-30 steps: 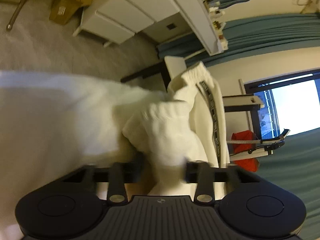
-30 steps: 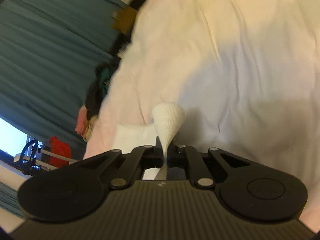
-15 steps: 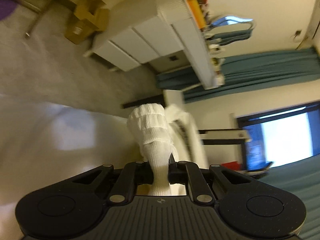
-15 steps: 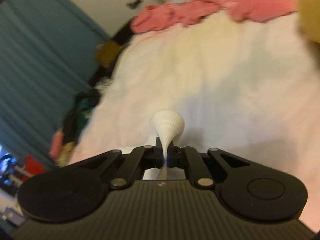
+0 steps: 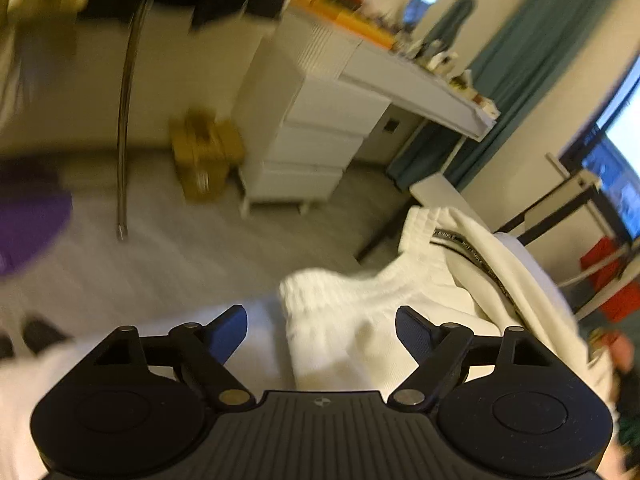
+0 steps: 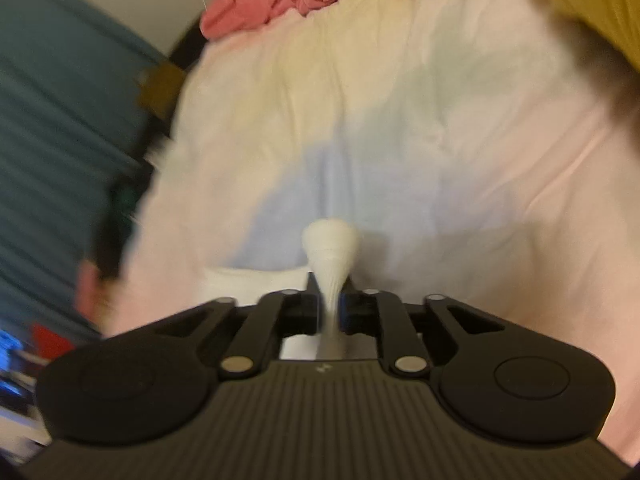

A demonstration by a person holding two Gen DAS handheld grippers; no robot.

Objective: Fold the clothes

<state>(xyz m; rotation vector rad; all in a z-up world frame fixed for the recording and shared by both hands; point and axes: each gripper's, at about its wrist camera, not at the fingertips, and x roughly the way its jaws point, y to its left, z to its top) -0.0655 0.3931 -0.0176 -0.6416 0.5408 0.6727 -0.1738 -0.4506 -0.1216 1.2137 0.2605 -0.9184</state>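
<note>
Left tongs (image 5: 321, 330) stand wide apart, gripping nothing. The white garment (image 5: 360, 320) lies rumpled on the bed (image 5: 256, 356) just ahead of them, its ribbed waistband running left to right across their gap. Right tongs (image 6: 329, 304) are pinched together on a bunched white fold (image 6: 330, 252), raised above the pale bedsheet (image 6: 440, 140).

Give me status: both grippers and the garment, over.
Left gripper open, white garment lying loose between its fingers. Right gripper shut on white cloth over bed. Nothing blocking.
</note>
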